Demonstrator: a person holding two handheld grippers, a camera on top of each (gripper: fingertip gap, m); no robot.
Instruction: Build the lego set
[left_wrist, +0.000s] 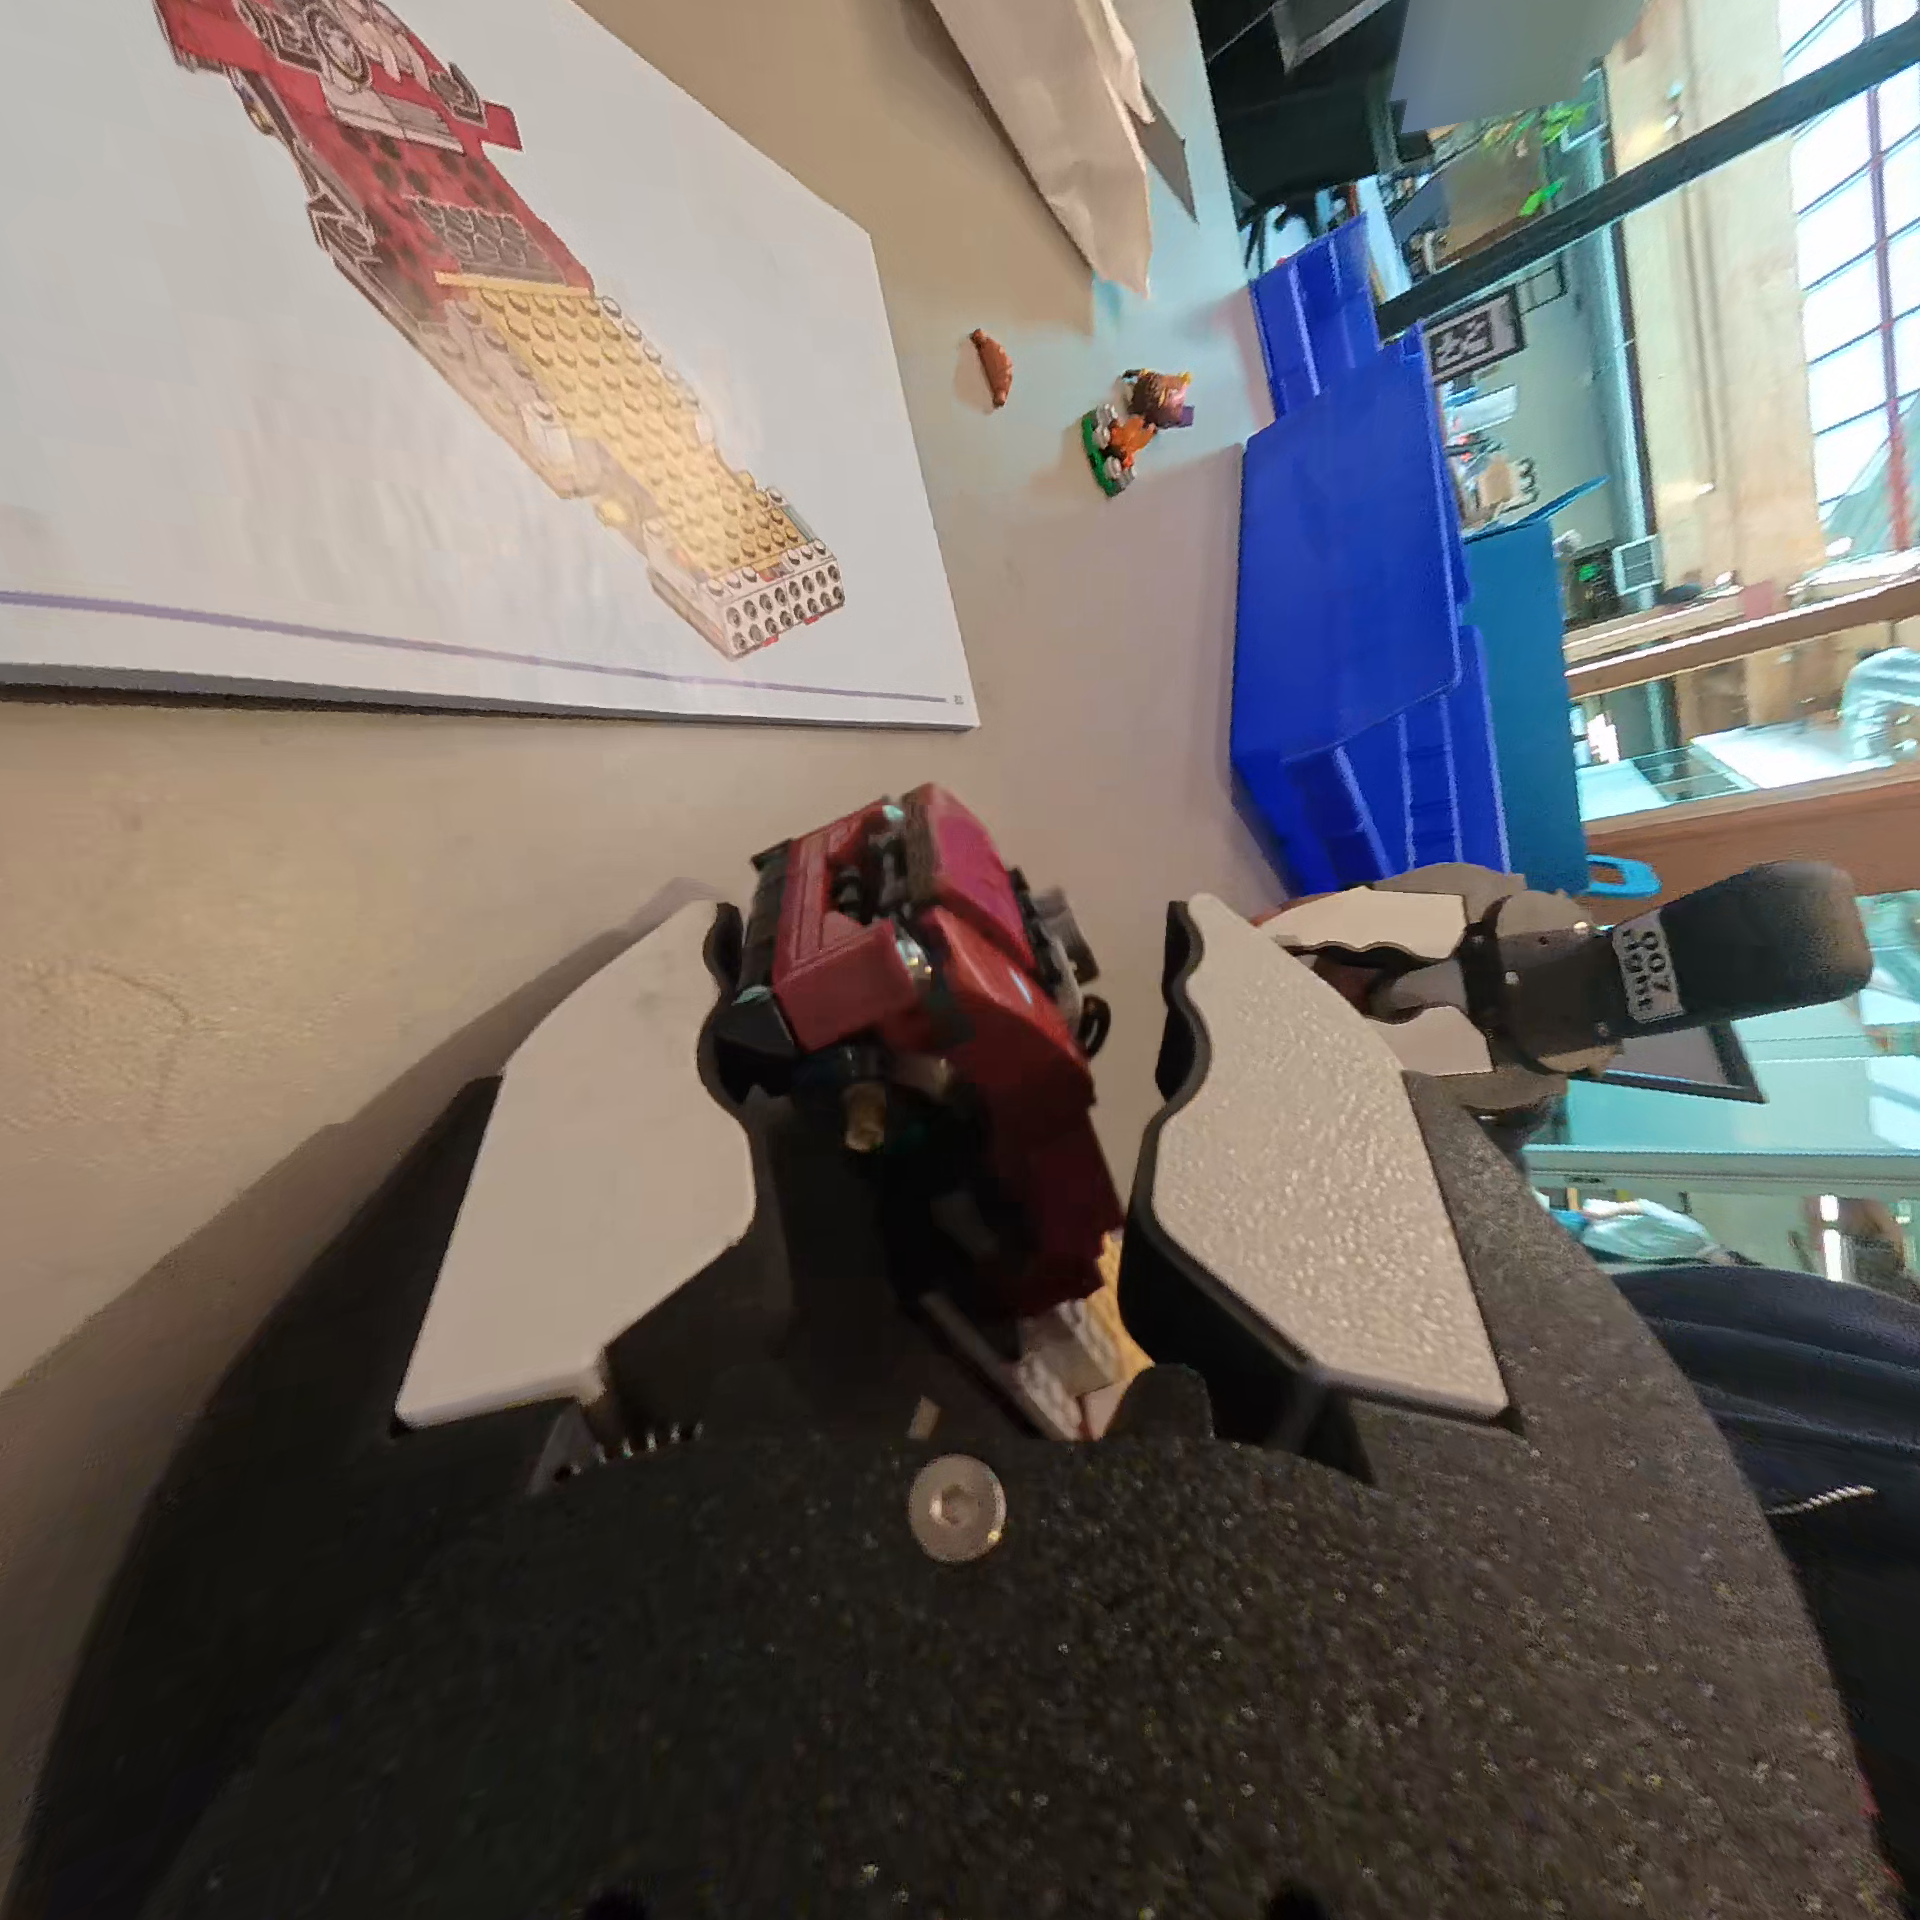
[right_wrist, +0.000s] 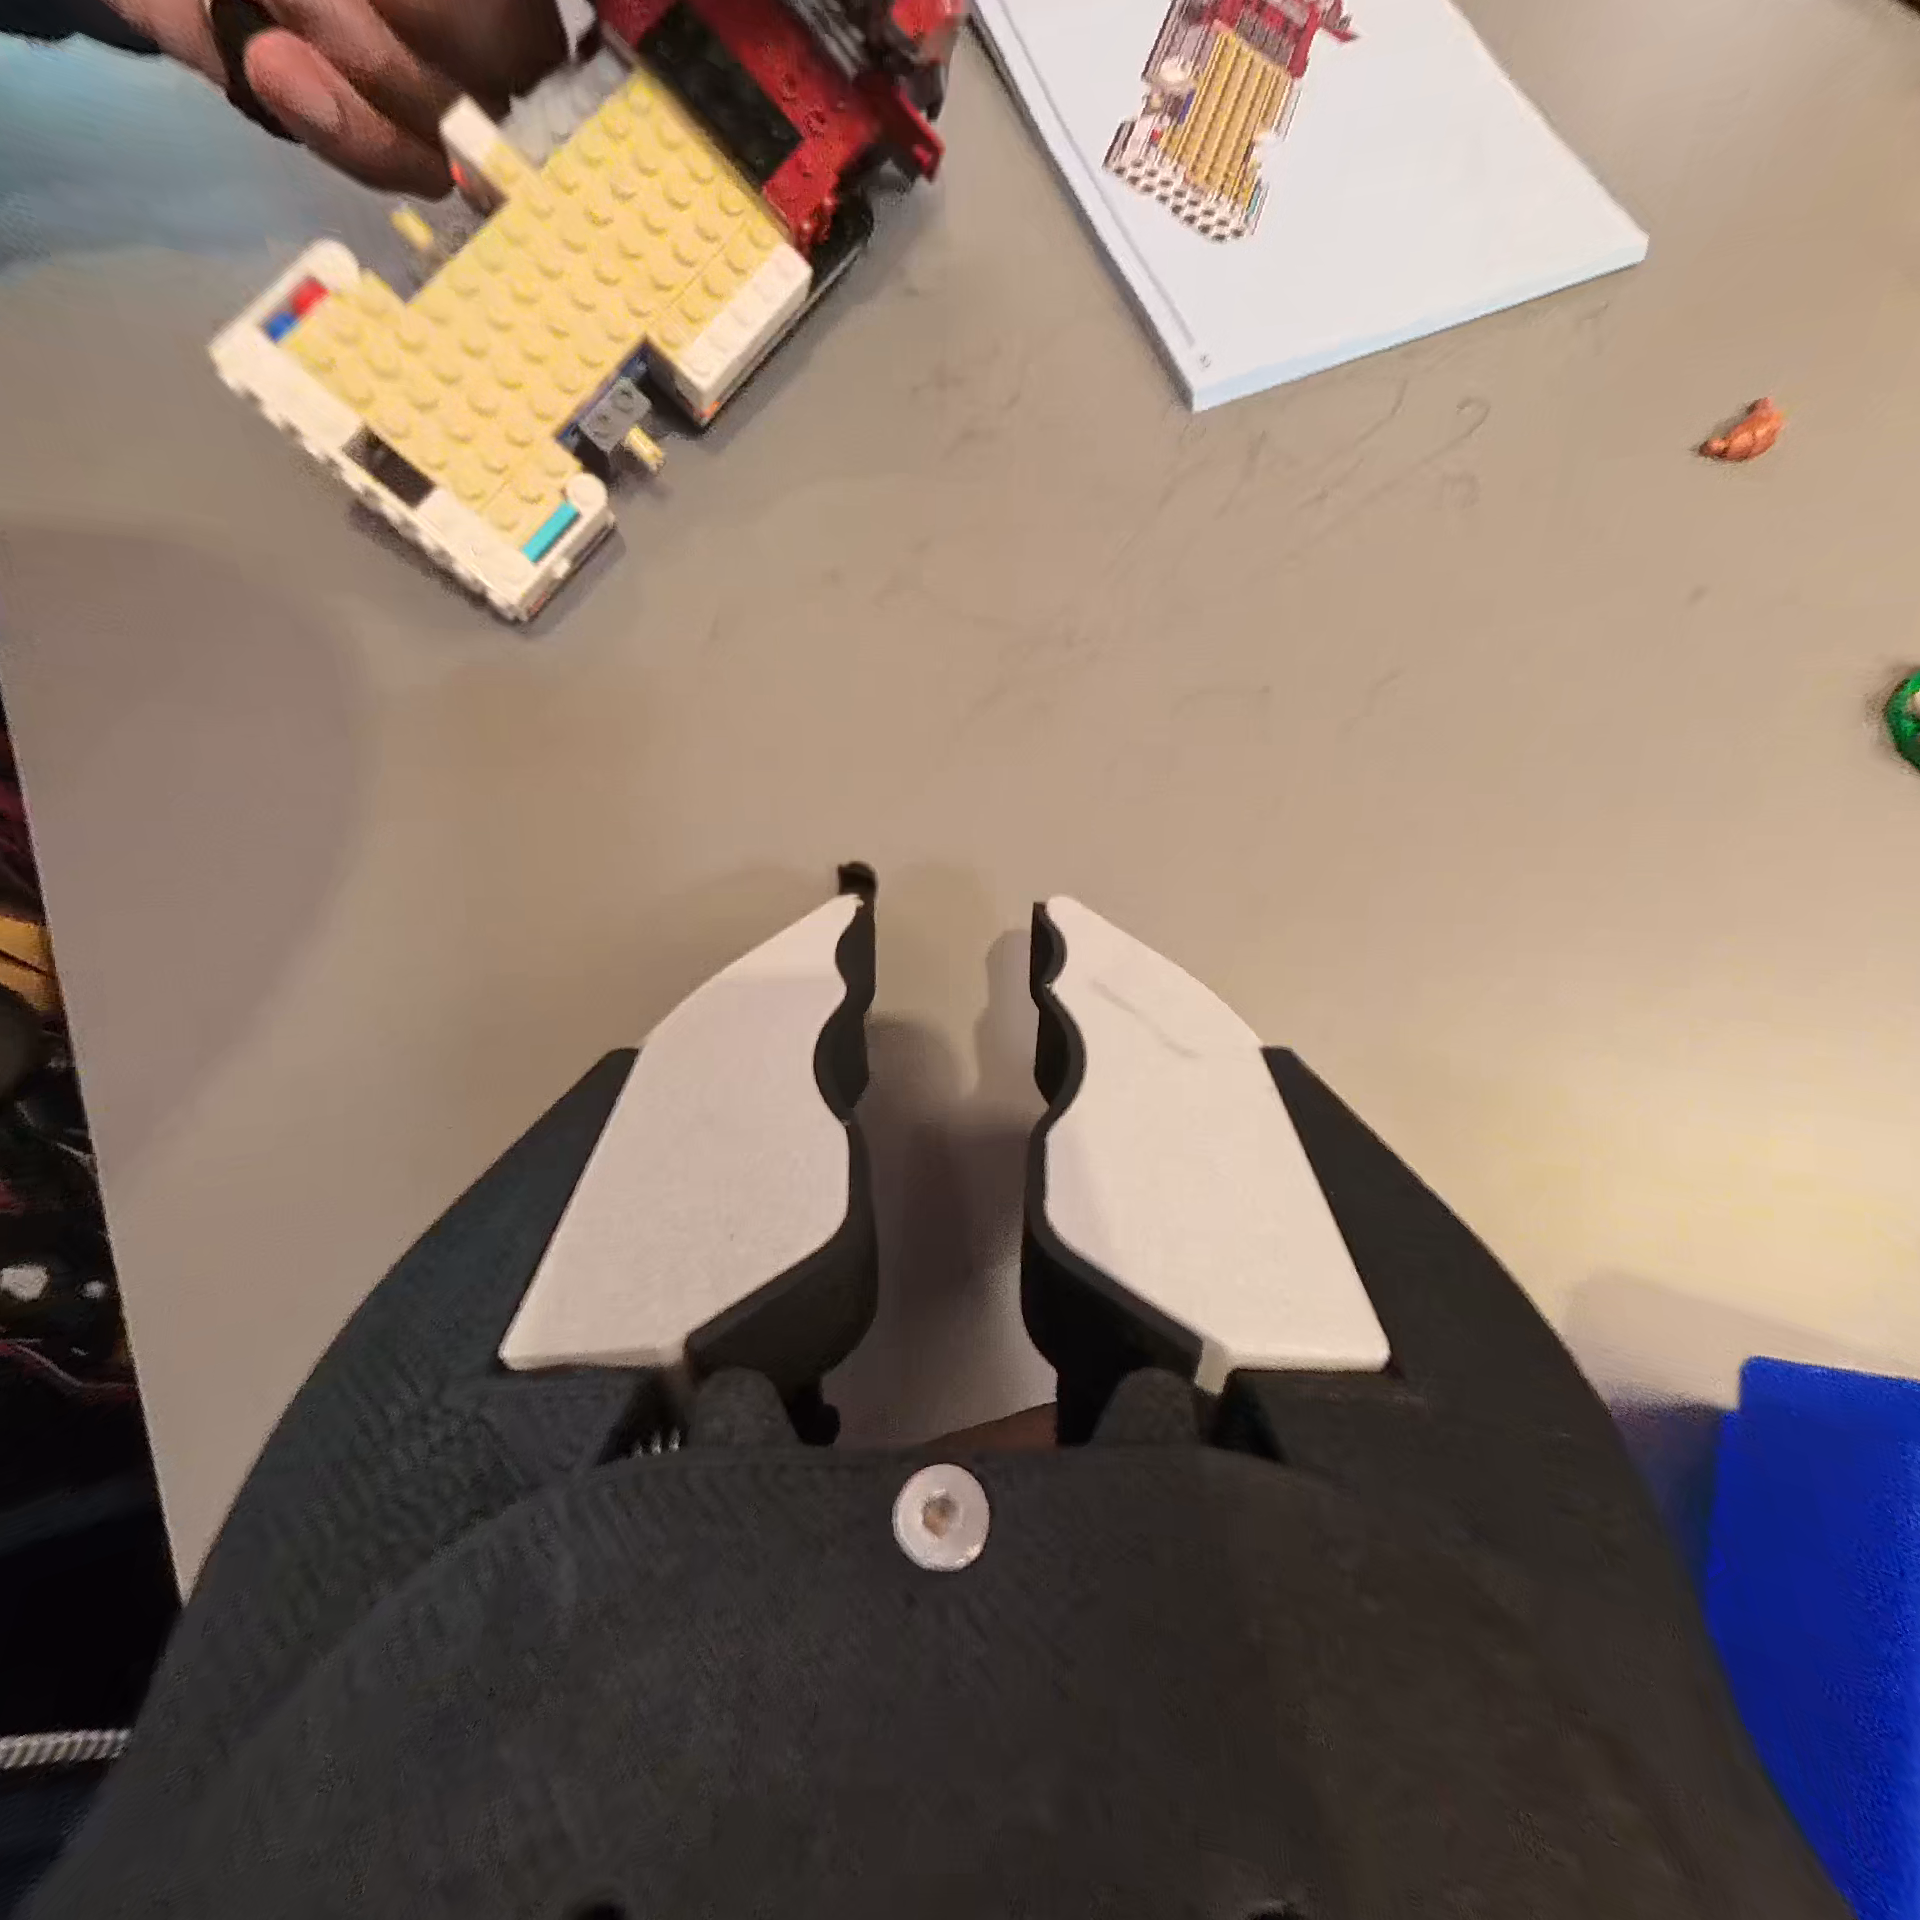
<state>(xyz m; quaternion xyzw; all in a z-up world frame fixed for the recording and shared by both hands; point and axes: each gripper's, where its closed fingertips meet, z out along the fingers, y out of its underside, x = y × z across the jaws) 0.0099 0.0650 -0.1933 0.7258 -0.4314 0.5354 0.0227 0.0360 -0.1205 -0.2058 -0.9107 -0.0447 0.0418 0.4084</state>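
Near the lens, the left claw (left_wrist: 940, 997) stands wide around a dark red brick model (left_wrist: 925, 997), the right-hand pad clear of it; unsupported, the model could tip or slide out. The right claw (right_wrist: 951, 935), narrow and bare, hovers over the desk (right_wrist: 1143, 675). At upper left lies an instruction booklet (left_wrist: 727, 582).

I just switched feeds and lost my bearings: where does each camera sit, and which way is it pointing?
Left wrist view: sits on the left hand-held gripper, rolled sideways, looking across the table past the red brick model between its open fingers; the right hand-held gripper shows.
Right wrist view: sits on the right hand-held gripper, looking down at bare table; a hand shows top left.
Shared: model, booklet, brown piece.
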